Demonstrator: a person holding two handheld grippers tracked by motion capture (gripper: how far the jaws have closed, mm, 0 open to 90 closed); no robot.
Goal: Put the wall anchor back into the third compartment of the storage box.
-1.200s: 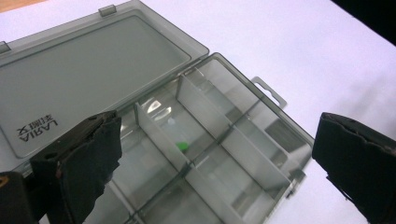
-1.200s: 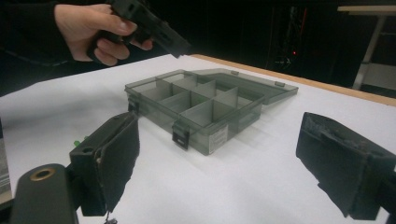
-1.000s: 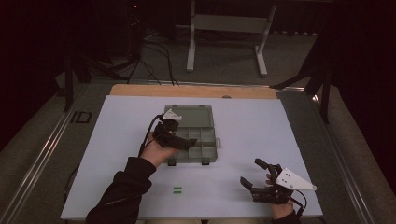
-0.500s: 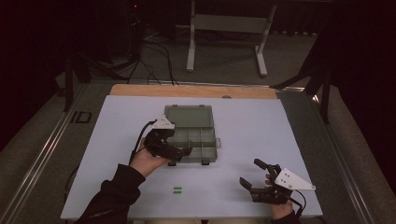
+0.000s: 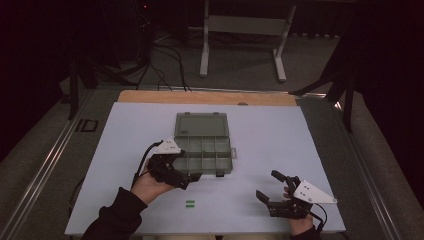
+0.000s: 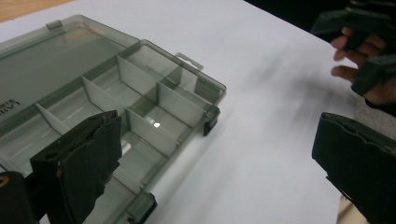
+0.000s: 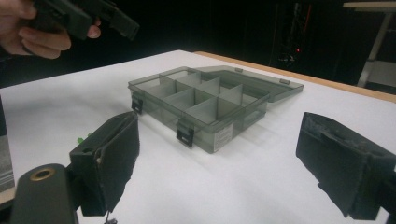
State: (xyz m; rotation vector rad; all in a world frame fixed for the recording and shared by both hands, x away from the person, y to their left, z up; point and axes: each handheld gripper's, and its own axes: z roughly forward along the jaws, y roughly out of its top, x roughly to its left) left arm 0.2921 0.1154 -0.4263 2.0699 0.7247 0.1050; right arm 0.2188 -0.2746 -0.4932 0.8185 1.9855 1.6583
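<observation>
Black left tool [image 5: 192, 179], jaws spread wide, empty, hovering at the near left corner of the organiser box [image 5: 205, 147]. Smoky translucent plastic, lid [image 5: 201, 124] folded flat open behind, eight empty compartments in two rows, two dark latches on the front edge. One box, mid white desk [image 5: 260, 130]. Right tool [image 5: 267, 186] wide open, empty, near right desk edge. Two tiny green pieces [image 5: 189, 203] close by. Left tool pulled back toward the near edge since earlier.

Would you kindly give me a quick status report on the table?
Both grippers open, empty: left gripper at organizer box front-left corner, right gripper apart. Box open, compartments empty. Small green pieces lie nearby.
</observation>
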